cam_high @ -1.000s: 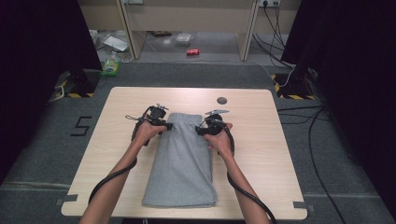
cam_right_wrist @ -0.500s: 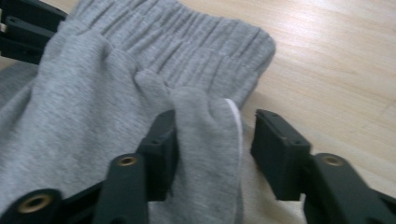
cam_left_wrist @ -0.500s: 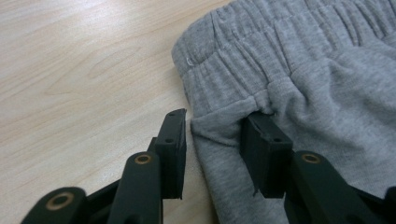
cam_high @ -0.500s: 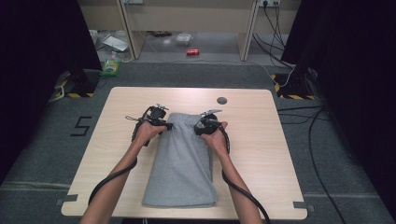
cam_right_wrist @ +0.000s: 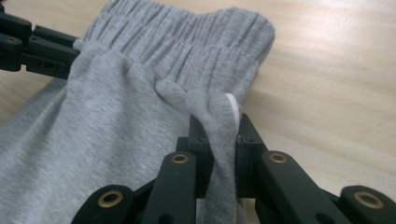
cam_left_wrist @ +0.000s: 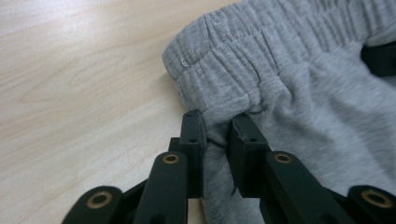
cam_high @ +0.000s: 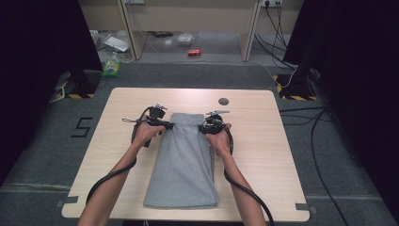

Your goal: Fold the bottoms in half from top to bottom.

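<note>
While the grey pants (cam_high: 182, 160) lie flat on the table (cam_high: 263, 155), left gripper (cam_high: 165, 125) at nine o'clock and right gripper (cam_high: 205, 127) at three have just clenched, seemingly pinching the waistband (cam_high: 183, 118).

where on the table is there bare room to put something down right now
Bare wood lies left of the grey trousers out to the table edge, right of them likewise, and along the far strip around the small dark disc. Crowded: the waistband, pinched by the left gripper and right gripper.
</note>
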Tool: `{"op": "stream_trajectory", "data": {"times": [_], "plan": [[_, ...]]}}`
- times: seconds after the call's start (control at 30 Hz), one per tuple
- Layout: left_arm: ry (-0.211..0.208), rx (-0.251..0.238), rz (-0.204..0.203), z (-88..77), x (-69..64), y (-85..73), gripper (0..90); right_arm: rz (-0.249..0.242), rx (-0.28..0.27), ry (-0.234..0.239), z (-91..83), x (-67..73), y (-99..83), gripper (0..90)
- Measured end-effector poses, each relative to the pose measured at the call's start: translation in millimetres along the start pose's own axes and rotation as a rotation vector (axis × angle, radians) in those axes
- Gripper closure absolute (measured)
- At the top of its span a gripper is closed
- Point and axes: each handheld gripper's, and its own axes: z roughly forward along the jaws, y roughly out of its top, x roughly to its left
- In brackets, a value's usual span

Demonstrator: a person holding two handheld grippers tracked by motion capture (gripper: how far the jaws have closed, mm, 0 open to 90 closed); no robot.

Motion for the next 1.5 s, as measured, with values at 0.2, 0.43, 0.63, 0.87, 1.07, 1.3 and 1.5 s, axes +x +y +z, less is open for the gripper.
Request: {"op": "stream_trajectory", "data": {"times": [0.2, 0.43, 0.63, 0.87, 1.07, 1.3, 1.5], "plan": [[-0.011, -0.051, 0.004, -12.7, -7.2, 22.1, 79.0, -0.008, -0.053, -0.007, -11.9, -5.7, 14.3, 82.6], [-0.029, -0.131, 0.032, -39.4, -14.2, 46.8, 79.9, -0.046, -0.114, -0.016, -31.2, -5.9, 38.7, 82.9], [-0.069, -0.174, 0.09, -62.6, -20.5, 44.3, 81.9, -0.08, -0.153, 0.005, -49.1, 0.1, 42.1, 83.0], [-0.104, -0.206, 0.121, -84.9, -26.9, 30.4, 82.7, -0.117, -0.201, 0.062, -72.6, 13.2, 30.8, 83.2], [-0.135, -0.243, 0.159, -104.7, -36.2, 15.8, 82.8, -0.152, -0.232, 0.091, -94.3, 28.7, 19.6, 83.4], [-0.18, -0.274, 0.228, -126.3, -53.1, -12.8, 82.8, -0.166, -0.249, 0.126, -114.2, 39.5, -2.9, 83.4], [-0.227, -0.295, 0.253, -137.3, -62.2, -52.0, 82.7, -0.203, -0.253, 0.159, -128.4, 52.9, -29.9, 83.3]]}}
